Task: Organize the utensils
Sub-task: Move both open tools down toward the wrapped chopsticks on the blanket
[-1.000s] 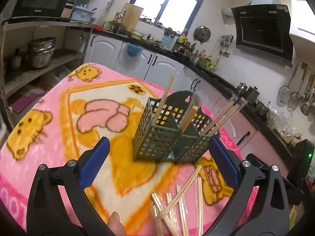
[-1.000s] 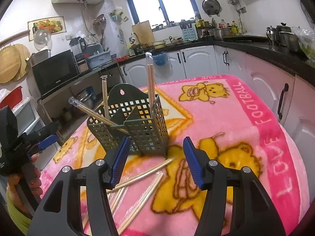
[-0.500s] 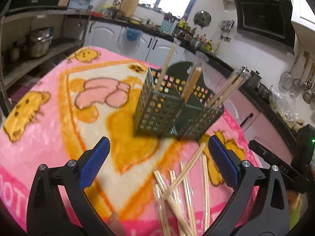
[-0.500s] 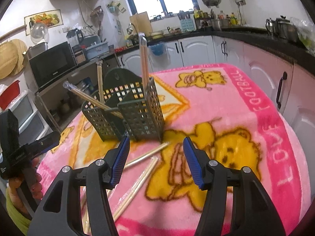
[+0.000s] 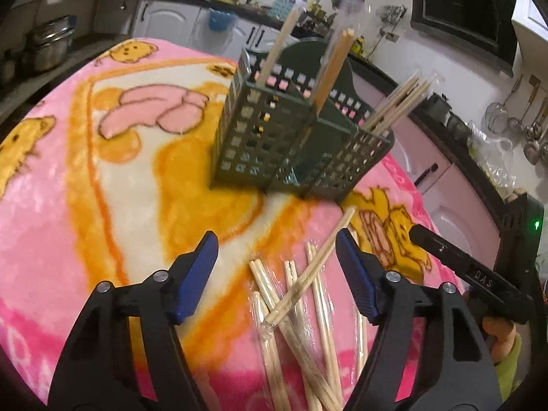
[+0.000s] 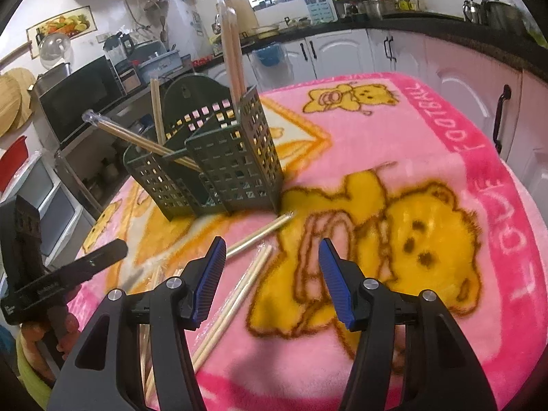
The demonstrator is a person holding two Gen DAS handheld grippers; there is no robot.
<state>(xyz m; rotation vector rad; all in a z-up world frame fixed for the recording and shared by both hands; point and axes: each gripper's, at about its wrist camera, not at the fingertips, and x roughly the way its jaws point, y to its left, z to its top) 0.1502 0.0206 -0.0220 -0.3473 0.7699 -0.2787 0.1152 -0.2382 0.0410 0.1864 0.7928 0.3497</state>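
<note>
Nearest, left gripper [image 5: 276,263] low over the blanket [image 5: 113,185], blue pads [image 5: 195,277] apart and closing, nothing pressed between them though loose chopsticks [image 5: 301,294] lie in the gap below. Right gripper [image 6: 272,274] likewise open and empty, hovering over the yellow bear print [image 6: 411,236], a wrapped pair of chopsticks [image 6: 236,294] just beside its left pad. Wrapped chopsticks scattered and crossing on the blanket between the two grippers, one pair slanting across the rest. Beyond them, upright on the blanket, the dark green holder [image 5: 291,137], perforated, with several compartments, chopsticks [image 5: 334,68] standing and leaning out of three of them. Farther off, white cabinets [image 6: 342,51], counter, microwave [image 6: 78,99], window
</note>
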